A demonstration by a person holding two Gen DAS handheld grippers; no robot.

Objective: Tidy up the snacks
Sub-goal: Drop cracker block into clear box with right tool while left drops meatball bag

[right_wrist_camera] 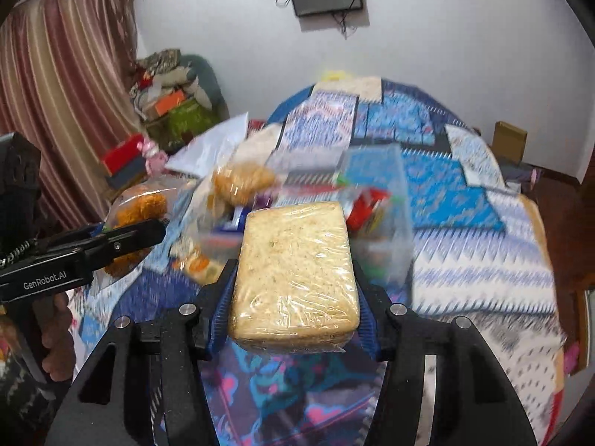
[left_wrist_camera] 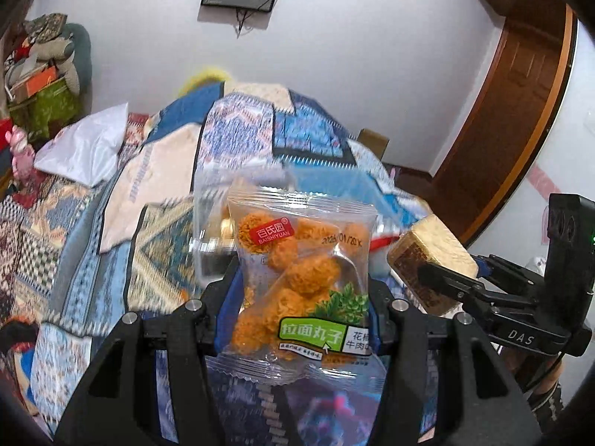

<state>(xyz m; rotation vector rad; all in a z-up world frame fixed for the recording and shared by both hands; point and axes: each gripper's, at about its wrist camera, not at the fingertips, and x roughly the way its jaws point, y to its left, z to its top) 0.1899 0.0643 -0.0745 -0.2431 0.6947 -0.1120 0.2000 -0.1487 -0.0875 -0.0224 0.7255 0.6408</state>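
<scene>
Snack packet of orange noodle balls (left_wrist_camera: 303,278) sits clamped between the left gripper (left_wrist_camera: 297,290) fingers above the patterned bedspread (left_wrist_camera: 111,260) in the left wrist view, while the right wrist view shows the right gripper (right_wrist_camera: 293,290) clamped on a wrapped rectangular cake (right_wrist_camera: 295,271) above a blurred clear snack container (right_wrist_camera: 372,204).

The left tool (left_wrist_camera: 303,290) points forward and downward, its 2 black fingers (left_wrist_camera: 223,290) with blue pads closed against the sides of a snack bag (left_wrist_camera: 305,278), which stands upright between them. The right tool (right_wrist_camera: 293,286) is angled down much the same, its fingers (right_wrist_camera: 219,297) clamped on the long sides of a wrapped cake (right_wrist_camera: 293,271). The 2 tools are held side by side, near each other, both lifted above the bed. A hand (right_wrist_camera: 55,334) wraps the left tool's handle from below.
</scene>
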